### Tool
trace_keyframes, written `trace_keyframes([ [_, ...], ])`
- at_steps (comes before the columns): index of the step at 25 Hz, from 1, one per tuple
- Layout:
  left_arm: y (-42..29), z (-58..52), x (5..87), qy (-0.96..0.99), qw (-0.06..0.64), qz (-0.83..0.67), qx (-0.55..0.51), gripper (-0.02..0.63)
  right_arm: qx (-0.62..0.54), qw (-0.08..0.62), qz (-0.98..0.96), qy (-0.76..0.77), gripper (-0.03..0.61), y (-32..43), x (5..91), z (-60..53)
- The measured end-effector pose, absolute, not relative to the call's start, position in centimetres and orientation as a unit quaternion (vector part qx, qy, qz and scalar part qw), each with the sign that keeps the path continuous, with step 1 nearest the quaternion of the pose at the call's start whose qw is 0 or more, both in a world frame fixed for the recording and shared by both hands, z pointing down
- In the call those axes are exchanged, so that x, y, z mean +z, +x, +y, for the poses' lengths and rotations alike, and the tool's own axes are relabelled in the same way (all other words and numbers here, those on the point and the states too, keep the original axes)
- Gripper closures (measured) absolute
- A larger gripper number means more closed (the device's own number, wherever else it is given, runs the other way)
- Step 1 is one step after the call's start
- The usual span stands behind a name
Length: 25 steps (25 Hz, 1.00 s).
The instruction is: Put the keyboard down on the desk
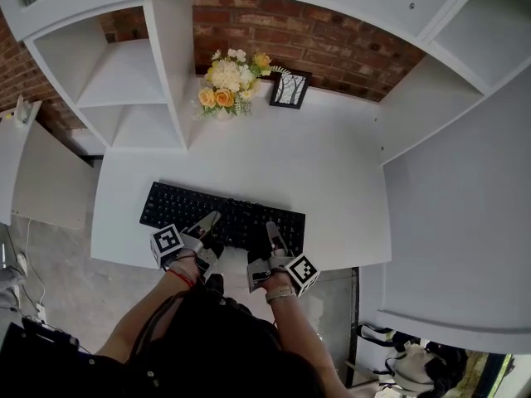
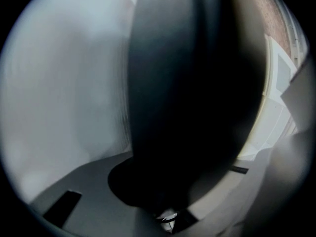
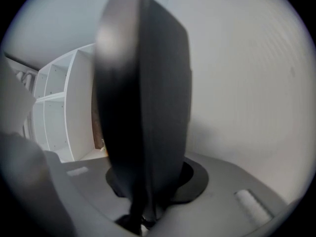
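Observation:
A black keyboard [image 1: 224, 208] lies flat along the front part of the white desk [image 1: 282, 160], in the head view. My left gripper [image 1: 207, 225] is shut on its near edge left of the middle. My right gripper [image 1: 271, 232] is shut on the near edge right of the middle. In the left gripper view the keyboard [image 2: 192, 93] fills the space between the jaws as a dark blurred slab. The right gripper view shows the keyboard [image 3: 148, 107] edge-on between its jaws. I cannot tell whether the keyboard rests on the desk or hovers just above it.
A vase of yellow and white flowers [image 1: 228, 85] and a small picture frame [image 1: 290, 88] stand at the back of the desk against a brick wall. White shelf units [image 1: 124, 81] flank the desk on both sides. The desk's front edge [image 1: 332, 265] is just behind my grippers.

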State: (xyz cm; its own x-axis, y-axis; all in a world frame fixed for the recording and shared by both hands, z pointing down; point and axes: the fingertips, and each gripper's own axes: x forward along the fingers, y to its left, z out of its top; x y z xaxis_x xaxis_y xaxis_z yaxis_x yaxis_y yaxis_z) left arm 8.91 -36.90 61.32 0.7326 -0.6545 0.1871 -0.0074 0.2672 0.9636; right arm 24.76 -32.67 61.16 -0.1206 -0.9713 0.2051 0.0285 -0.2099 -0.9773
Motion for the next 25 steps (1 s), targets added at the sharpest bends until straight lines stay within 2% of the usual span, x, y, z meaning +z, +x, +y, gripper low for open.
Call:
trace_keyframes([
  [17, 10.2, -39.9, 62.2, 0.546, 0.760, -0.288, -0.204, 0.540, -0.608, 0.426, 0.429, -0.514, 0.502, 26.0, 62.6, -35.4],
  [22, 10.4, -40.0, 60.8, 0.560, 0.759, -0.259, -0.210, 0.458, -0.613, 0.424, 0.425, -0.514, 0.503, 26.5, 63.1, -35.9],
  [25, 10.6, -39.7, 60.4, 0.575, 0.757, -0.237, -0.200, 0.445, -0.620, 0.416, 0.412, -0.522, 0.503, 26.5, 62.6, -36.1],
])
